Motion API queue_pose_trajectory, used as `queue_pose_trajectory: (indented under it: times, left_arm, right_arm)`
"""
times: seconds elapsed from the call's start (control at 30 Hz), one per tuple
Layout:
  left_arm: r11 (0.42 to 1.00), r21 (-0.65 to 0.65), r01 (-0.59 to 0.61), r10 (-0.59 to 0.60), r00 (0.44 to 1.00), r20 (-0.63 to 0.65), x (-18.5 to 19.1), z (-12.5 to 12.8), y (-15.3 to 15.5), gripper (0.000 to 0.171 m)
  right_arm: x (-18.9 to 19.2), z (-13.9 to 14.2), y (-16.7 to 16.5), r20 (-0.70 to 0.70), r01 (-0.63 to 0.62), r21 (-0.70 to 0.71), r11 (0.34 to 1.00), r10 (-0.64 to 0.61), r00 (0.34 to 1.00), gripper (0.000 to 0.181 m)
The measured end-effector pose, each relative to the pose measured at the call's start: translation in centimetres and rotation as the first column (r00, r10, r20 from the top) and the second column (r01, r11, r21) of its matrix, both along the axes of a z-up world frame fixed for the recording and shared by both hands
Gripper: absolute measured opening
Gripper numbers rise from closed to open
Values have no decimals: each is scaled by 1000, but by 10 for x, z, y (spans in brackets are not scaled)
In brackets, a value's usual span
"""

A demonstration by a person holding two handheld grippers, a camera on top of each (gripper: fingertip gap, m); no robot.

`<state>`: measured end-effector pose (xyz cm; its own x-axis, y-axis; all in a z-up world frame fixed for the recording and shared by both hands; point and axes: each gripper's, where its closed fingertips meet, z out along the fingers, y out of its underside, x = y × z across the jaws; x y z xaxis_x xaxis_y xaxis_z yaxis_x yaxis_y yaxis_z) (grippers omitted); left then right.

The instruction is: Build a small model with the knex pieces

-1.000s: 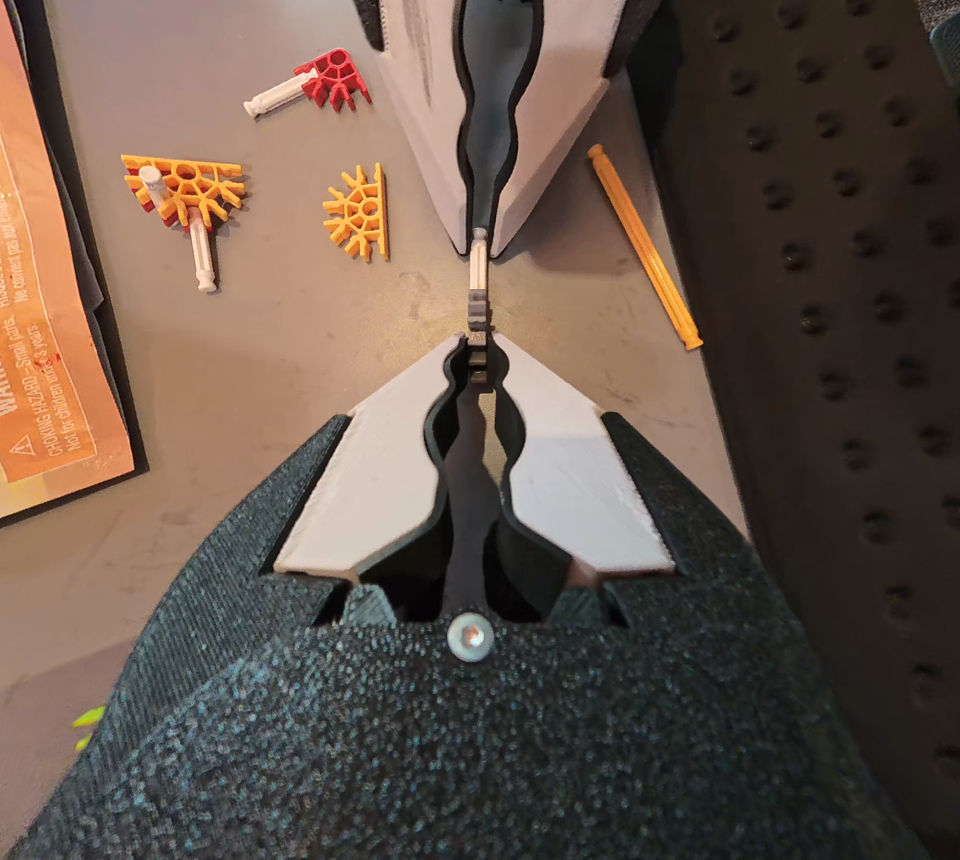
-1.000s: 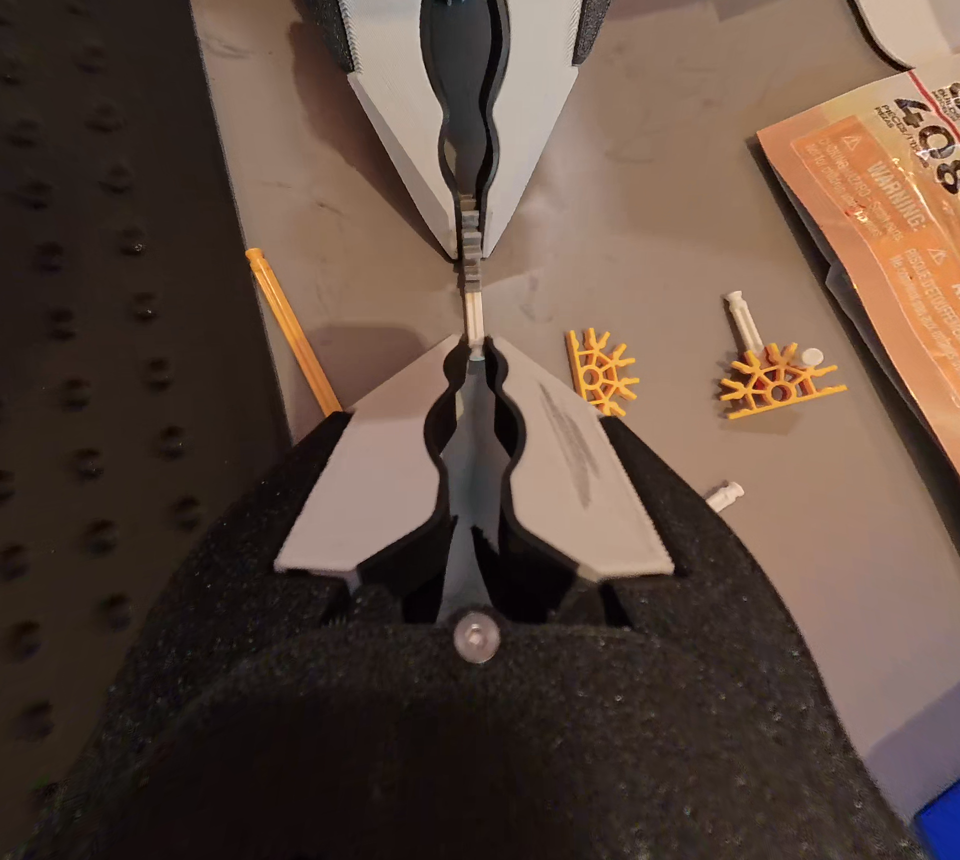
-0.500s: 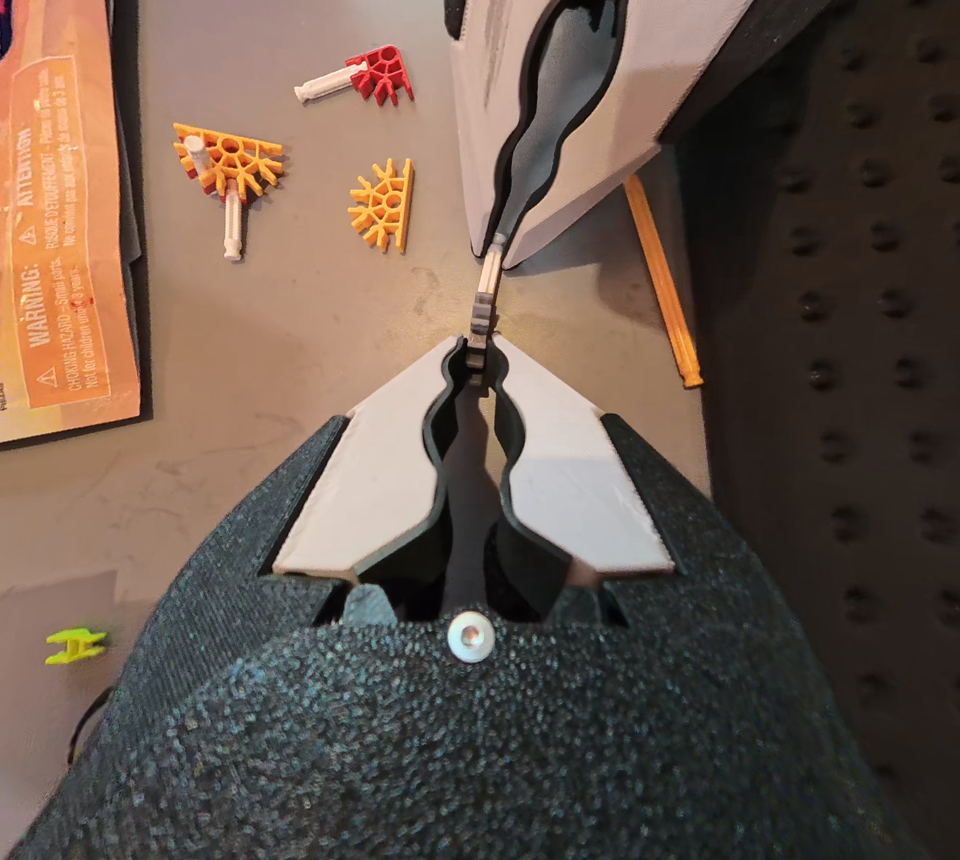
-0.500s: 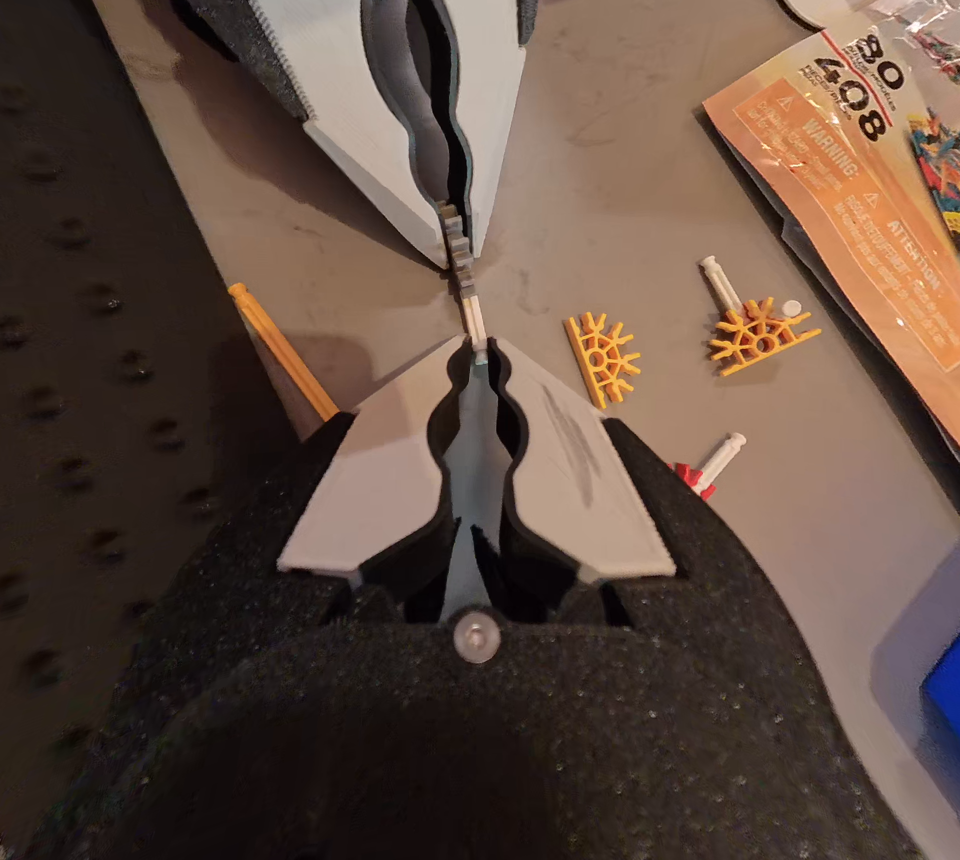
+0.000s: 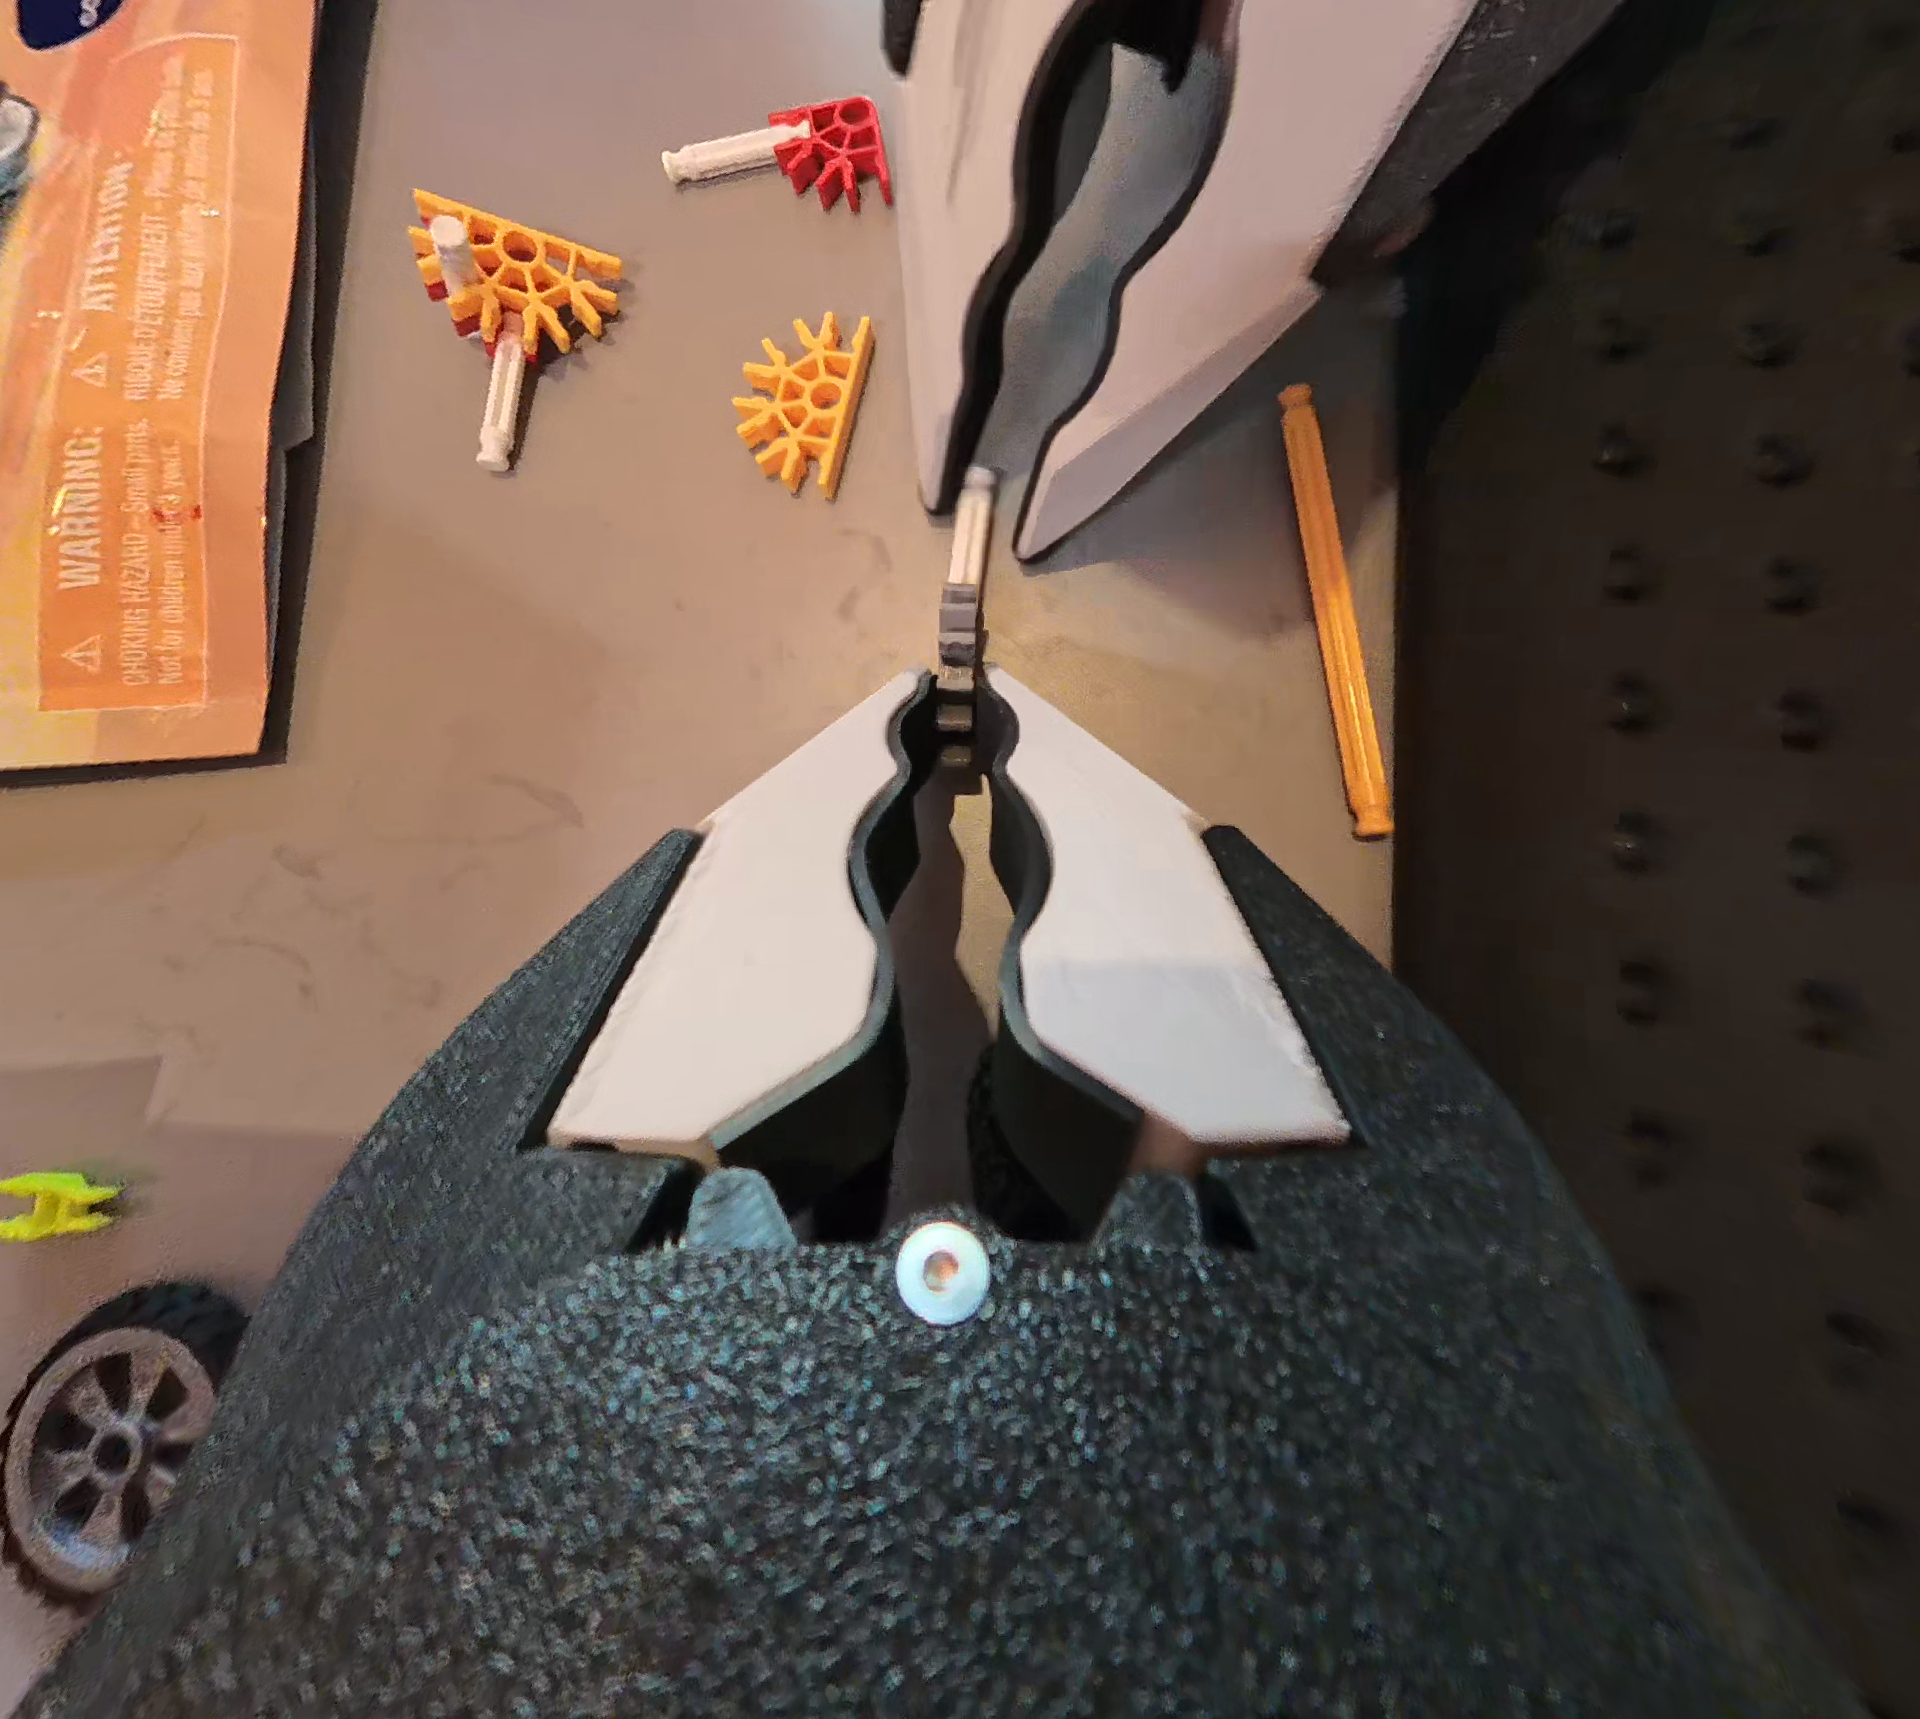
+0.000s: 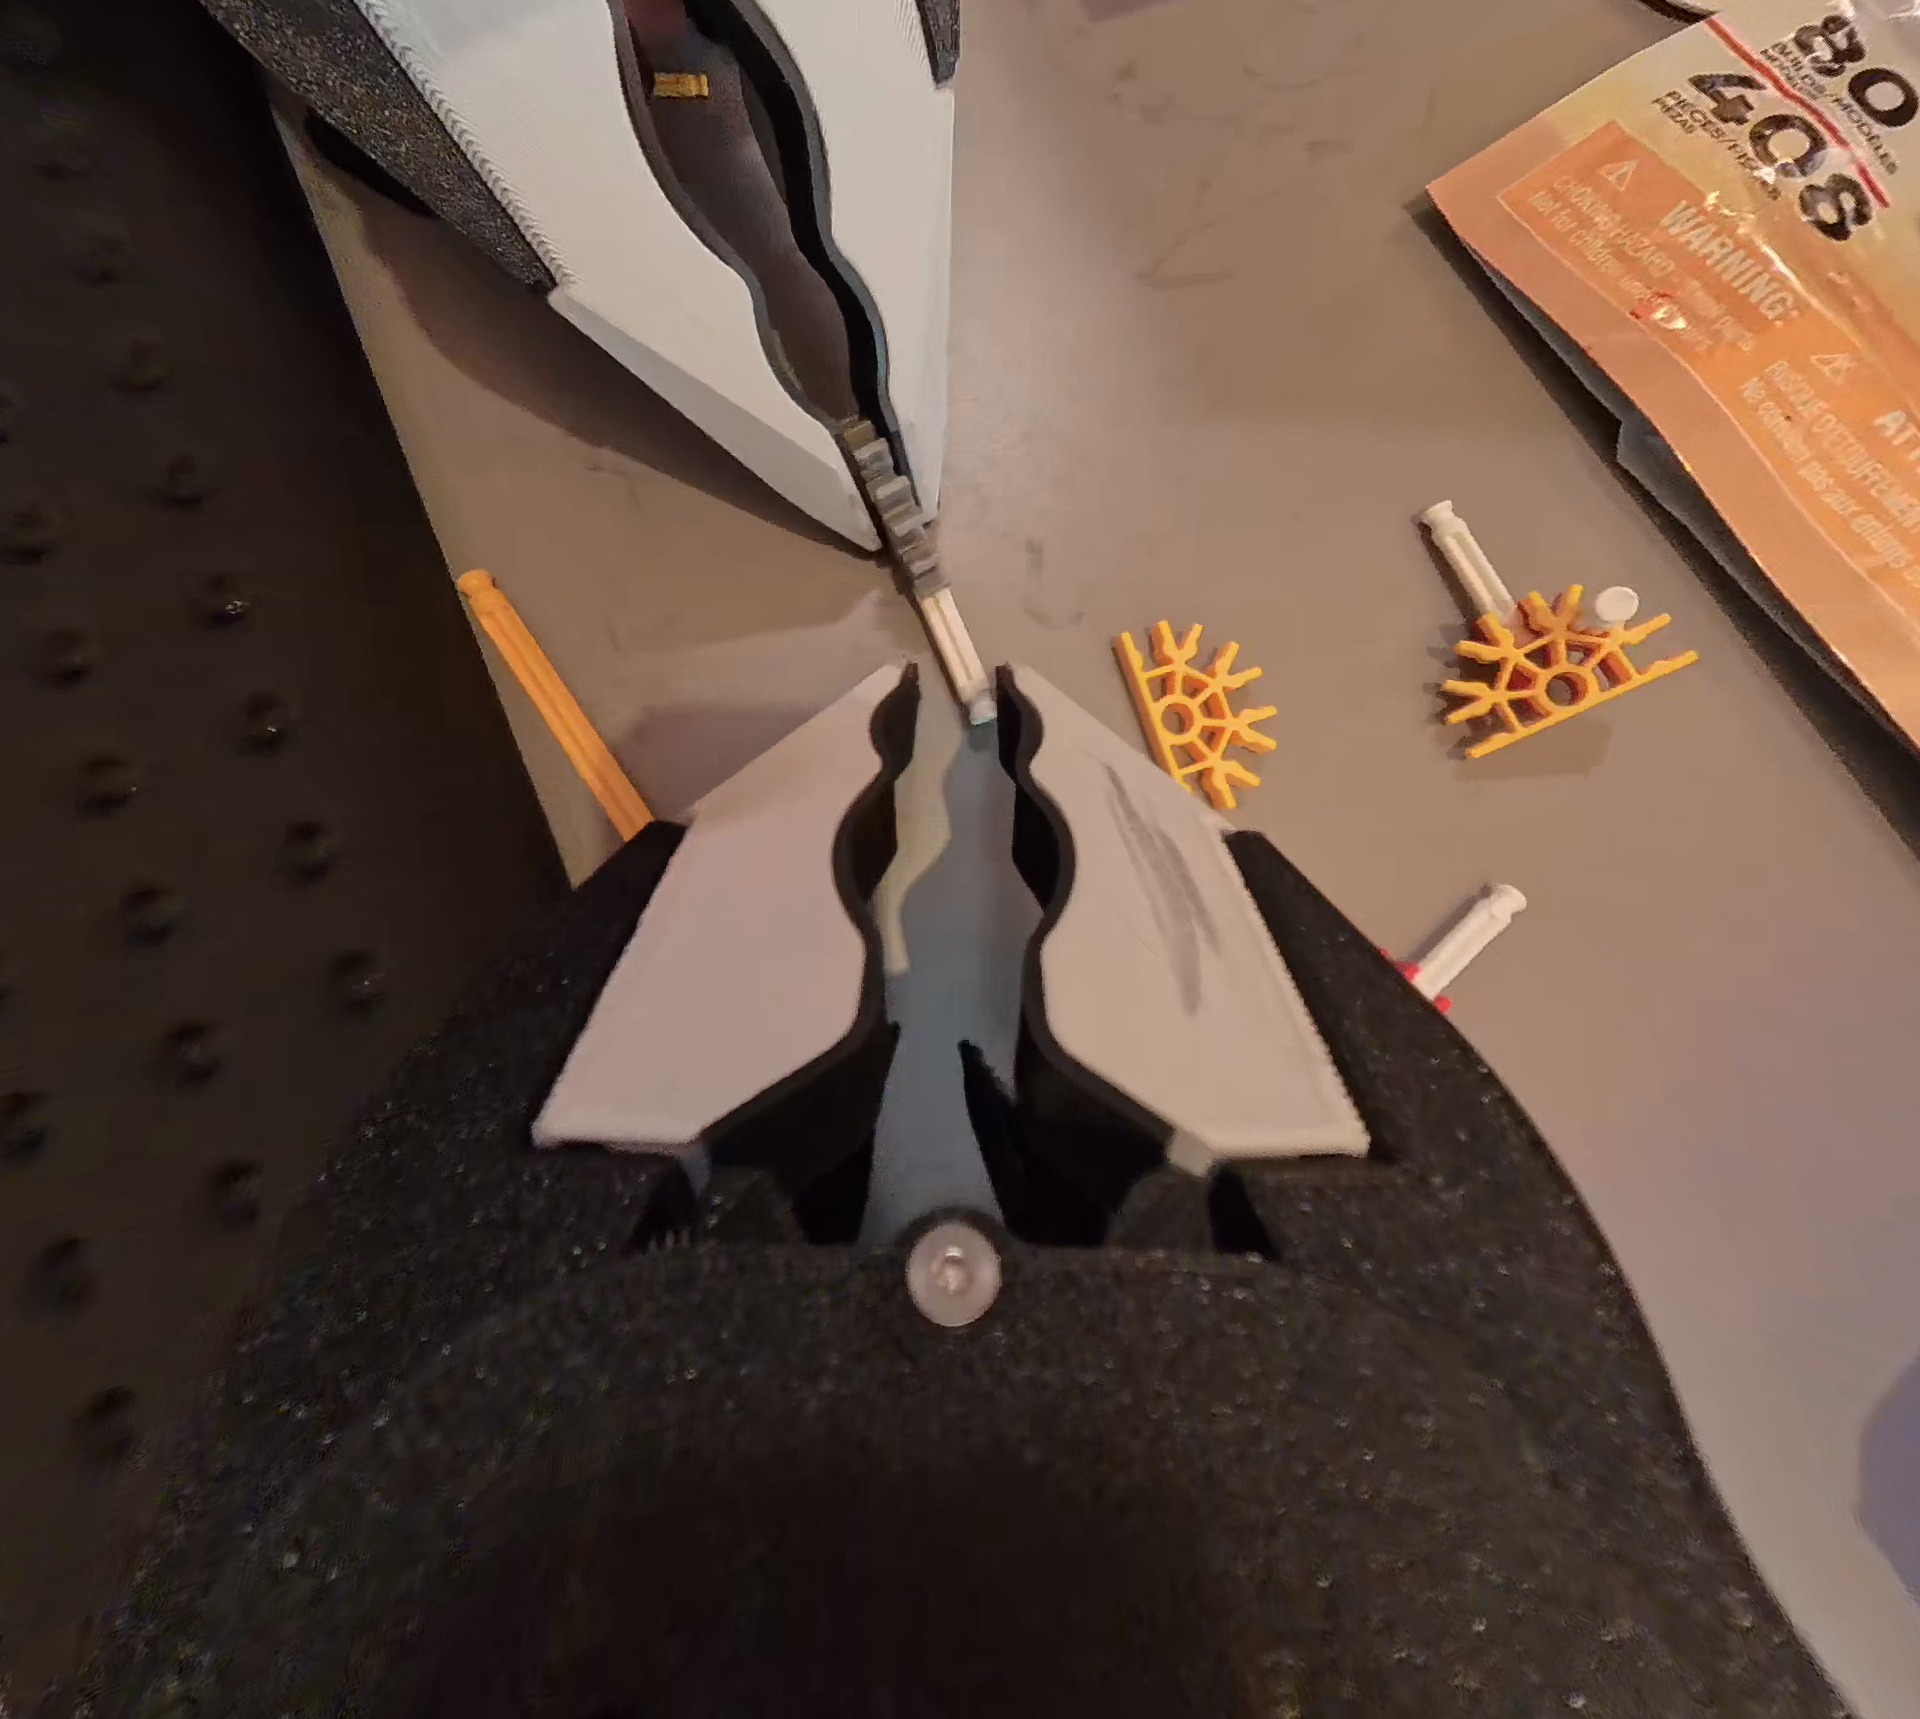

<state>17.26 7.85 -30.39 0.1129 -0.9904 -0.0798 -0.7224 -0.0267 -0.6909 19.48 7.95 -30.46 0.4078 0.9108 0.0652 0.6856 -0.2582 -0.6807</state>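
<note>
- Fingers [image 5: 790, 890] of the left gripper [image 5: 958, 684] are clamped tight on a little grey connector [image 5: 958, 630]. It's pinched right at the tips, with about half of it poking out in front.
- A short white rod [image 5: 971, 526] is plugged into the far end of that connector and runs straight on toward the right gripper [image 6: 956, 682].
- The right gripper's fingers are apart, nothing gripped. The rod's free end sits in the gap between their tips. Can't tell if it's brushing one finger or just floating there.
- So as things lie, rod and connector are joined and the left side alone carries them, up off the table [image 5: 520, 838].
- Loose stuff on the table: a yellow fan connector [image 5: 805, 402] just beside the right gripper's tips, and further out a yellow-and-red stack [image 5: 514, 282] with white rods in it. A long orange rod [image 5: 1335, 609] lies on the other side, along the edge of a black dotted mat [image 5: 1662, 734].
- Left wrist view only: the red connector [image 5: 836, 152] in full, with its white rod. The right wrist view only catches that rod and a sliver of red behind its own body.
- Right wrist view only: a clear look into the open gap around the rod's tip, and the connector's toothed edge in the left fingers.
- Both views catch the orange bag [image 5: 156, 319], a lime green clip [image 5: 57, 1204] and a small wheel [image 5: 104, 1441], all well away from the tips.
</note>
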Motion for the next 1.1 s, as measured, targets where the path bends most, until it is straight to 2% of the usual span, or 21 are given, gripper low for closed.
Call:
queue_pose_trajectory:
  times: [0.13, 0.17, 0.23, 0.5, 0.7, 0.87, 1.1]
  left_arm:
    - [1000, 6, 30, -30, 999, 11, 3, 0, 0, 4]
    - [1000, -3, 30, -30, 999, 13, 3, 0, 0, 4]
    - [1000, -12, 17, -17, 1000, 13, 4, 0, 1, 4]
    - [990, 4, -141, 141, 990, 21, 6, 0, 2, 4]
    - [958, 46, -283, 283, 959, 19, 11, 1, 6, 4]
    - [960, 42, -276, 275, 961, 24, 14, 1, 9, 4]
    - [986, 62, -157, 156, 988, 19, 13, 0, 9, 5]
  right_arm:
    - [-1, 0, 2, -38, -57, -22, 998, 56, 998, 15]
    - [-1, 0, 5, -38, -51, -20, 999, 50, 998, 9]
    - [-1, 0, 6, -53, -30, -47, 998, 27, 998, 7]
    - [-3, 1, 5, -34, 55, 33, 998, -54, 998, 4]
    - [-3, 0, 5, -9, 95, 98, 991, -94, 996, 2]
    - [-4, 1, 6, 8, 112, 139, 984, -114, 993, 3]
    - [-2, 1, 3, 8, 62, 142, 988, -63, 998, 6]
